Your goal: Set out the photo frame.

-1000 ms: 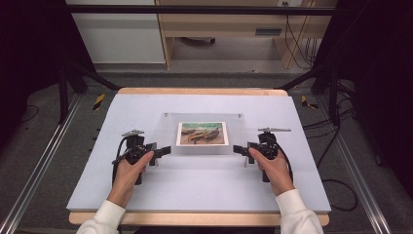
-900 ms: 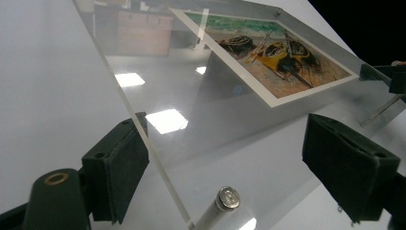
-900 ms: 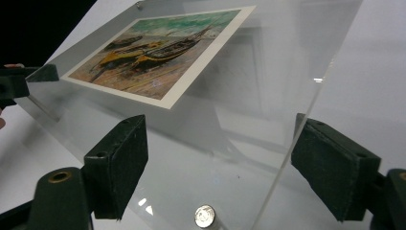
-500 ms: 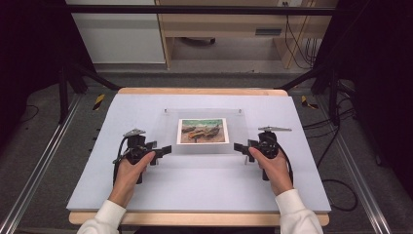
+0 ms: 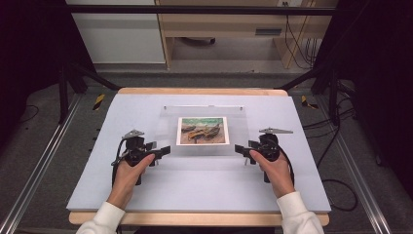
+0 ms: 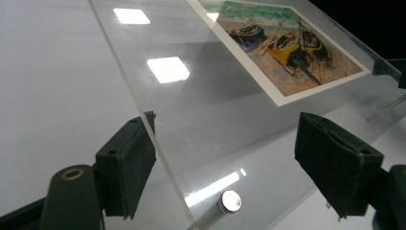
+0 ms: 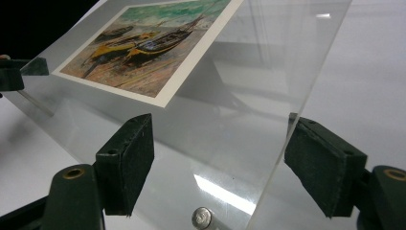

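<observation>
So the clear acrylic sheet (image 5: pixel 204 129) with the boat painting print (image 5: pixel 202 130) under it sits in the middle of the counter (image 5: pixel 204 195), a bit toward the far edge. Left gripper (image 5: pixel 164 150) straddles the sheet's near-left corner, right gripper (image 5: pixel 240 148) the near-right corner. My guess is one on each side so the panel lifts level and doesn't flex or slide off the print. In the left gripper view the fingers (image 6: pixel 127 165) stand wide with the sheet edge between them, one pad close against the edge, the other well apart. Same story in the right gripper view, fingers (image 7: pixel 125 160) gaping around the corner, nothing clamped. Versus a second ago both hands sit in the same spots; the fingers have just been closing a little on each side
</observation>
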Demonstrator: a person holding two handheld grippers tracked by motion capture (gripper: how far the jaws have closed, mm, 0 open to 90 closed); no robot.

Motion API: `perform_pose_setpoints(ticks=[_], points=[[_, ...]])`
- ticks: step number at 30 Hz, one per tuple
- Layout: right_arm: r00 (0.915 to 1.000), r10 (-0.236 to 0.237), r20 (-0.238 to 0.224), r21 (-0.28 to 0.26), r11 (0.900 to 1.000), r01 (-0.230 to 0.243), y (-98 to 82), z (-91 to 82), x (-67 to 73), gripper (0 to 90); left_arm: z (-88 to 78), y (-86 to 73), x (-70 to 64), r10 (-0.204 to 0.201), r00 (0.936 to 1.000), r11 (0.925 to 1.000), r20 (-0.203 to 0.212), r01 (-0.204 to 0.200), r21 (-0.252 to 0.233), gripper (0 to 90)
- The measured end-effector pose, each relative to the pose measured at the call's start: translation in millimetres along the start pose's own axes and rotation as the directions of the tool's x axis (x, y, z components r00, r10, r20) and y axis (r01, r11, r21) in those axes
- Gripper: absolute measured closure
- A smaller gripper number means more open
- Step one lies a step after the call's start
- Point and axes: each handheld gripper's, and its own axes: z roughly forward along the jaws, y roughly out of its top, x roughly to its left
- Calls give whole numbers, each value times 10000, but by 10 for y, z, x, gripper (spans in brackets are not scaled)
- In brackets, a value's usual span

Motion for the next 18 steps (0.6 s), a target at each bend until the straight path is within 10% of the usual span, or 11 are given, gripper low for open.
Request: perform_pose_setpoints(ticks=[18], points=[[9995, -322, 31, -165, 9993, 323, -81, -138, 64, 348, -119, -59, -45, 191, 9998, 9997, -111, -193, -166, 299]])
